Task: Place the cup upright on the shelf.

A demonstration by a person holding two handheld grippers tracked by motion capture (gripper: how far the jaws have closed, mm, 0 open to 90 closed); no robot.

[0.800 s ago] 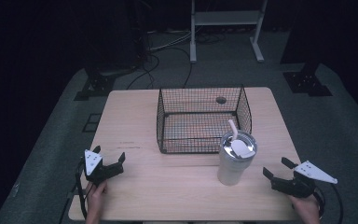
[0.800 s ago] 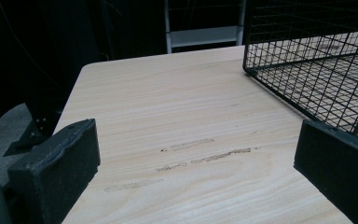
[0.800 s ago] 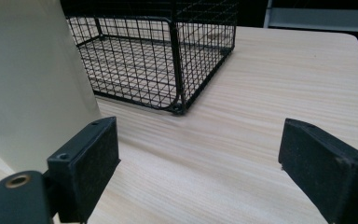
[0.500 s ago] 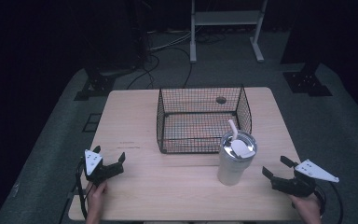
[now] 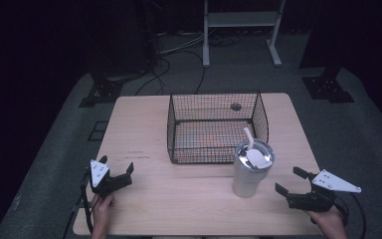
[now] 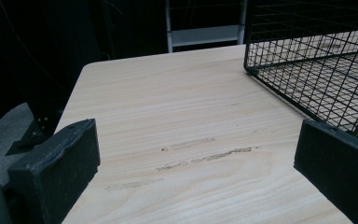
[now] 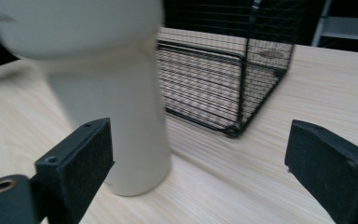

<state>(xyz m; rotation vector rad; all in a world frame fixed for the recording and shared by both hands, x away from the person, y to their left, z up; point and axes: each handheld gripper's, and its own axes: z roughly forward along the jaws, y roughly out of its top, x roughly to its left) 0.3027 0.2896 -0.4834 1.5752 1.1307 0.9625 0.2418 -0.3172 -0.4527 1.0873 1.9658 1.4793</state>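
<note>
A pale tumbler with a lid and a straw is stood upright on the wooden table, just in front of the wire basket — close to the basket's near right corner, though whether the two touch cannot be told. The right gripper is held low at the table's right edge, at about 3 o'clock from the tumbler and apart from it; its jaws are spread wide and nothing is gripped between them. In the right gripper view the tumbler is seen blurred at about 10 o'clock, just beyond the left jaw, with the basket behind it. The left gripper is held at about 9 o'clock from the tumbler, well apart, near the table's left front corner — its jaws likewise parted and empty. In the left gripper view bare tabletop is framed between the jaws, with the basket's corner at about 2 o'clock.
</note>
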